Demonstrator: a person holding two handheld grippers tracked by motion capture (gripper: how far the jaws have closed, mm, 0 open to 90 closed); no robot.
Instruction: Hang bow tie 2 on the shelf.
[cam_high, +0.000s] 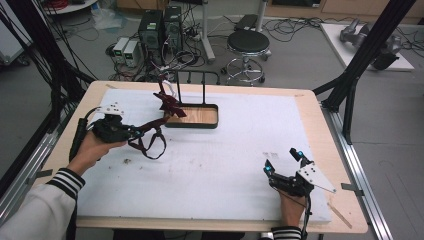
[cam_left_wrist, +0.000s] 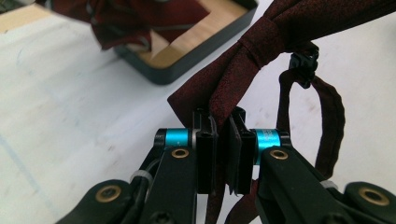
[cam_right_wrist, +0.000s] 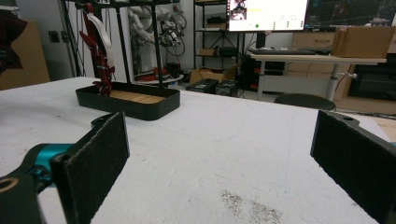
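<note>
Carrying bow tie (cam_left_wrist: 261, 51) toward stand (cam_high: 192, 116) | left gripper (cam_left_wrist: 223, 140) clenched on one wing, strap (cam_high: 150, 145) dangling above counter (cam_high: 210, 165) | right gripper (cam_high: 285, 164) released, resting near front edge | tip: lift until strap clears tray rim, keep pinch firm.

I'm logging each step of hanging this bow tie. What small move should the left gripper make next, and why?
Probably carry the bow tie a little further up toward the stand. The left gripper is shut on one wing, the strap dangles in a loop over the white mat, and another tie already hangs on the stand.
</note>
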